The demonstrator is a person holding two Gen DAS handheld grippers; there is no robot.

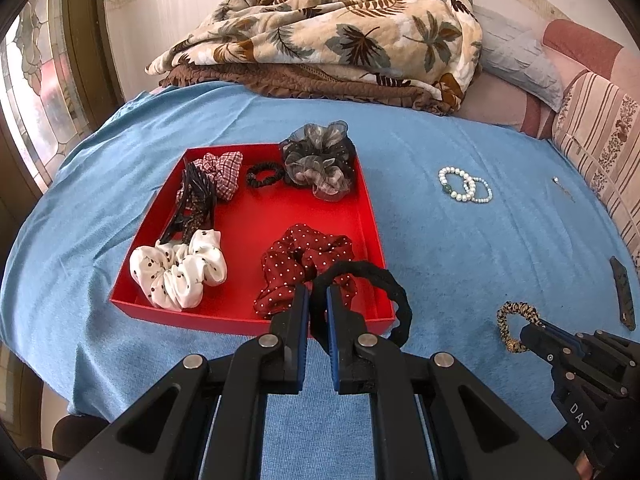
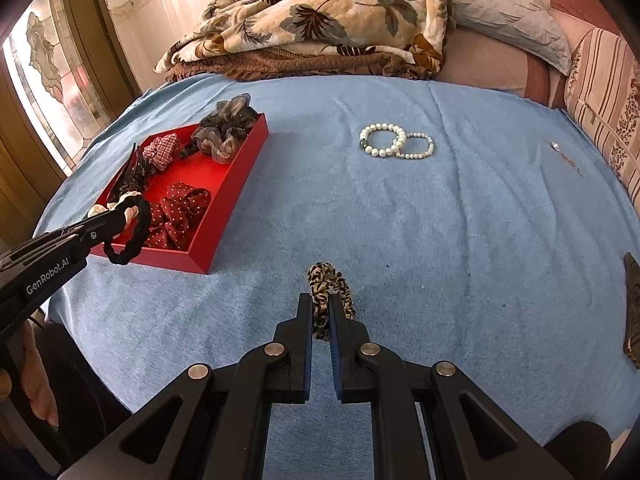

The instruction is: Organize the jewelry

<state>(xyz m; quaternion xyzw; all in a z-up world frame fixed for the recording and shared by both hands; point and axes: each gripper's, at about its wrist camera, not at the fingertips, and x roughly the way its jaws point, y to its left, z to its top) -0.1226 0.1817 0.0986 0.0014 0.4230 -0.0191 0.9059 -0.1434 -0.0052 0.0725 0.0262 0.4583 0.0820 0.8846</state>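
A red tray [image 1: 372, 216] [image 2: 240, 184] lies on the blue cloth and holds several scrunchies and a dark hair claw [image 1: 196, 200]. My left gripper [image 1: 318, 294] [image 2: 120, 216] is shut on a black braided hair tie [image 1: 396, 292] [image 2: 138, 236], which hangs over the tray's near right corner. My right gripper [image 2: 321, 302] [image 1: 528, 330] is shut on a leopard-print hair tie [image 2: 332, 280] [image 1: 508, 320] that rests on the cloth to the right of the tray. Two pearl bracelets [image 1: 464, 184] [image 2: 396, 142] lie farther back on the cloth.
A dark barrette [image 1: 624, 292] [image 2: 634, 308] lies at the right edge of the cloth, and a small pin [image 1: 562, 188] [image 2: 564, 156] farther back. Folded leaf-print quilts [image 1: 320, 36] and pillows [image 1: 592, 120] fill the back. A person's hand [image 2: 40, 396] shows at lower left.
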